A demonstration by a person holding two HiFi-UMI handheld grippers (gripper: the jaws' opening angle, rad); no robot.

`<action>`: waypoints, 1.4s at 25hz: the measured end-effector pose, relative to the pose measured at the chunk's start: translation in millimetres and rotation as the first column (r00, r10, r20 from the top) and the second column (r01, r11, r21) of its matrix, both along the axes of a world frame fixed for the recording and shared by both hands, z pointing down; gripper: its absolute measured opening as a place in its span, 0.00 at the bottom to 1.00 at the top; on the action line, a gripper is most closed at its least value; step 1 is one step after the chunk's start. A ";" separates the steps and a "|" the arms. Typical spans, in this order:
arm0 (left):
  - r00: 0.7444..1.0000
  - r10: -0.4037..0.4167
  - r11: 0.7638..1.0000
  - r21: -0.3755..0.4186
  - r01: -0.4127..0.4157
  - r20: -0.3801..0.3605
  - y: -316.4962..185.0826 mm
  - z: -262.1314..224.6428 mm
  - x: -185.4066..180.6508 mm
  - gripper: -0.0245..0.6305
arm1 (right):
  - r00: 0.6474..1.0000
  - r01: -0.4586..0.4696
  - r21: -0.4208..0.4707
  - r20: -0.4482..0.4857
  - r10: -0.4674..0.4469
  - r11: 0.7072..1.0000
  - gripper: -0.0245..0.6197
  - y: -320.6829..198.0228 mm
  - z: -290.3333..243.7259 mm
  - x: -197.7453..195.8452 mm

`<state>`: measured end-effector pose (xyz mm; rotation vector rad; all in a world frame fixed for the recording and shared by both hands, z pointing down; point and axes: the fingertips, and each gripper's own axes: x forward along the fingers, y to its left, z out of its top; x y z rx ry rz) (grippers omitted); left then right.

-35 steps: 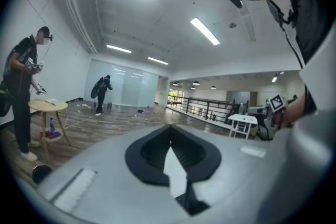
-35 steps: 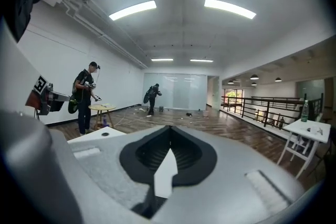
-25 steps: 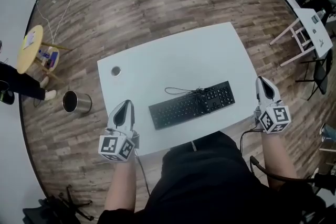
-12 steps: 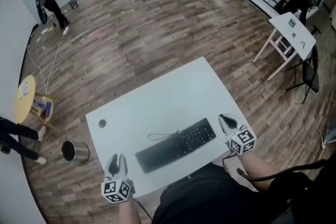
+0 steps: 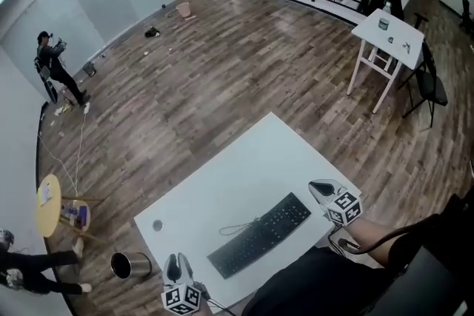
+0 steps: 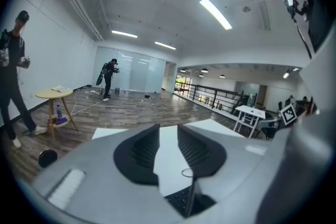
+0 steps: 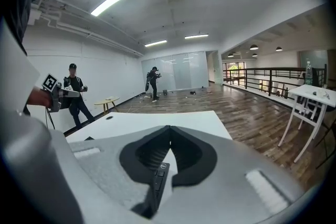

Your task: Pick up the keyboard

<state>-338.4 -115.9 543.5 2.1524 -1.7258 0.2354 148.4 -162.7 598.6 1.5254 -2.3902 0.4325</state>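
A black keyboard lies slantwise near the front edge of the white table, its cable curled behind it. My left gripper hovers off the keyboard's left end. It is open, its jaws have just been opening, and only table shows through the gap. The keyboard's left end shows low under the jaws. My right gripper sits at the keyboard's right end, shut with nothing in it. The keyboard's end shows just beneath its tips.
A metal bin stands on the wood floor left of the table, near a small yellow round table. A round cap sits in the tabletop. A white side table stands far right. A person is far off.
Both grippers have come down and in toward the keyboard's two ends. The left jaws have parted from shut. The head view has lifted and shows more of the room.
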 end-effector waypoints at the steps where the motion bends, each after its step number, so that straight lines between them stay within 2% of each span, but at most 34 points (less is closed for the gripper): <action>1: 1.000 -0.001 1.000 0.002 0.001 0.002 0.2 0.7 -1.6 0.17 | 1.000 -0.006 -0.001 0.005 0.006 1.000 0.04 -1.6 1.1 -0.2; 5: 1.000 -0.008 1.000 -0.007 0.008 0.006 4.6 6.1 -3.7 0.17 | 1.000 -0.009 -0.021 0.013 0.009 1.000 0.04 -0.2 7.5 0.5; 9: 1.000 -0.007 0.999 -0.043 0.008 0.027 20.5 17.2 -2.3 0.17 | 1.000 0.030 -0.030 0.002 -0.030 0.999 0.04 7.1 13.4 -2.0; 13: 0.999 0.034 0.997 -0.068 -0.032 0.026 17.6 35.3 13.7 0.22 | 0.999 0.027 -0.030 -0.032 -0.028 0.999 0.04 12.4 18.4 14.4; 18: 0.999 0.038 0.995 -0.092 -0.037 0.003 29.2 47.4 23.4 0.22 | 0.998 0.047 -0.068 -0.032 -0.049 0.997 0.13 12.0 33.1 15.5; 26: 0.997 0.039 0.985 -0.163 -0.049 -0.062 57.4 102.6 27.1 0.27 | 0.994 0.094 -0.169 -0.034 -0.101 0.981 0.27 20.2 68.1 1.1; 29: 0.994 0.058 0.973 -0.217 -0.077 -0.094 64.1 119.8 34.2 0.29 | 0.992 0.117 -0.200 -0.024 -0.125 0.973 0.30 22.4 74.2 -3.5; 32: 0.994 0.066 0.946 -0.311 -0.091 -0.091 70.0 138.6 40.1 0.29 | 0.989 0.137 -0.243 -0.014 -0.145 0.960 0.32 24.2 81.8 -5.3; 35: 0.991 0.068 0.922 -0.371 -0.107 -0.116 72.4 152.2 46.9 0.32 | 0.988 0.148 -0.284 -0.005 -0.156 0.947 0.35 22.8 89.5 -4.3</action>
